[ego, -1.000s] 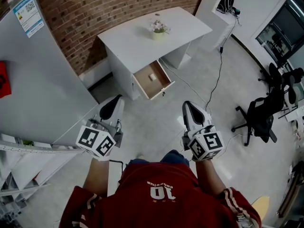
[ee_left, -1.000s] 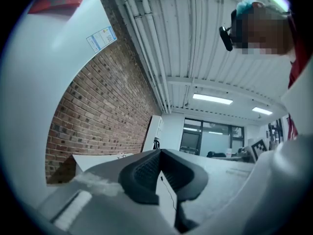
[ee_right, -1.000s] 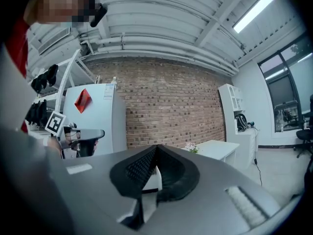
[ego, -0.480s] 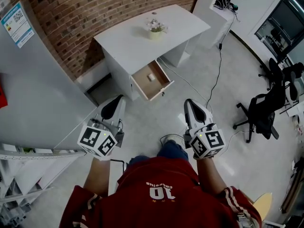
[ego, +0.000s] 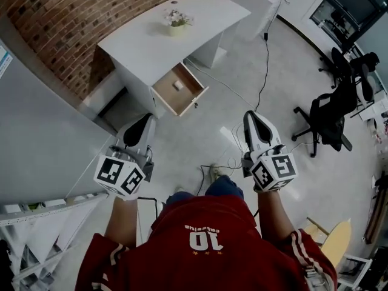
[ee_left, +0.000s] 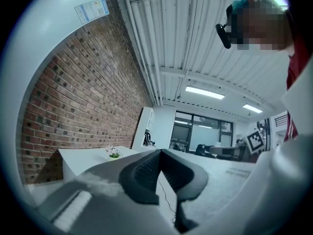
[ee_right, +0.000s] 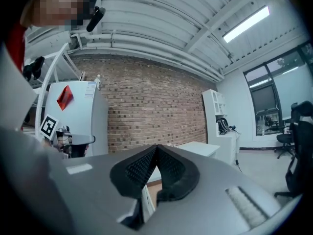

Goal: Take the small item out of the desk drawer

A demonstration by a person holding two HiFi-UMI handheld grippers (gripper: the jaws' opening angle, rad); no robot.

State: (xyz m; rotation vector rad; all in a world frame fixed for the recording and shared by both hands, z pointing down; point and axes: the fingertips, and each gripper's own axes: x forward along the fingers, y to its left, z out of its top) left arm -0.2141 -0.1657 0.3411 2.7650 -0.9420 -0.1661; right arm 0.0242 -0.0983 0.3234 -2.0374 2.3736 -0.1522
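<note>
Drawer hangs open out of the surface front, item in it, plant on top, wall behind, chair off right.

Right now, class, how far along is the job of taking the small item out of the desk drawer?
Done: the drawer stands open. In hand: nothing; the left claw and right claw are both shut and empty, well short of the desk. Left: reach in, grip the small item lying inside, lift it out.
</note>
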